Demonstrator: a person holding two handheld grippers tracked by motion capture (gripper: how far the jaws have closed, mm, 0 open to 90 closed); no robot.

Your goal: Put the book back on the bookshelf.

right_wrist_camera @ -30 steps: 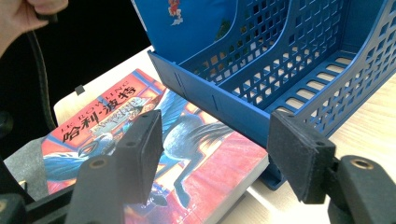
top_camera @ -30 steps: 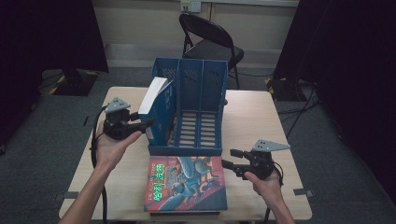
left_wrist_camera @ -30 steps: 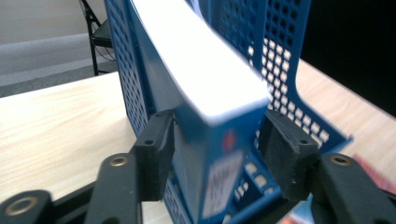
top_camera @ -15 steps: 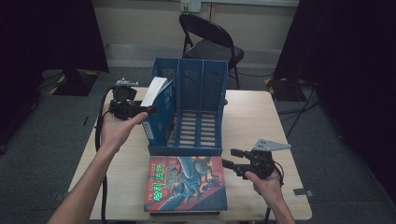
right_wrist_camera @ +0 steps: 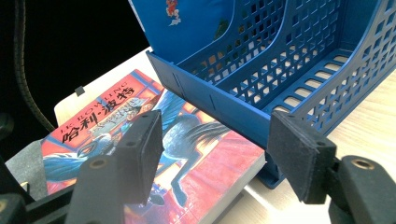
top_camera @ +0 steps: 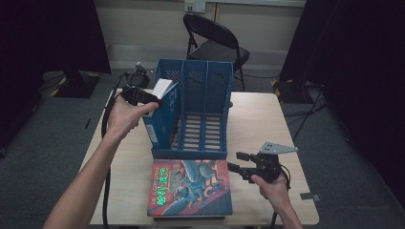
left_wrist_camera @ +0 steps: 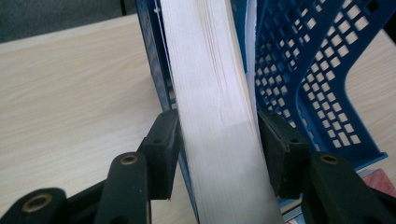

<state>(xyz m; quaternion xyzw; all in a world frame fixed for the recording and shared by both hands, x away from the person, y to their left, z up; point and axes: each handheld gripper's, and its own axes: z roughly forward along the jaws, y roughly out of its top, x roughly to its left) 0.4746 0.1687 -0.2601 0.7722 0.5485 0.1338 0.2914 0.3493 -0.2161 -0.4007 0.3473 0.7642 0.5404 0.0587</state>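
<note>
High view: left gripper (top_camera: pixel 152 101) at the file rack's (top_camera: pixel 205 90) left compartment, its tips hard to make out against a book (top_camera: pixel 162 88) standing tilted there, white page edge up. Lower part of that book hidden by the rack wall. Pale wood table (top_camera: pixel 267 119), grey carpet, dark curtains, a folding chair (top_camera: pixel 215 43) behind. Right gripper (top_camera: pixel 237 161) low on the table, jaws spread, nothing between, beside a red-and-blue book (top_camera: pixel 191 188) lying flat in front of the rack.

Left gripper view: jaws have just been closing; both pads sit against the book's (left_wrist_camera: pixel 215 112) thick cream page block. Top and bottom cut off.

Right gripper view: jaws parted over the flat book's (right_wrist_camera: pixel 140 130) corner; cover partly hidden by them.
</note>
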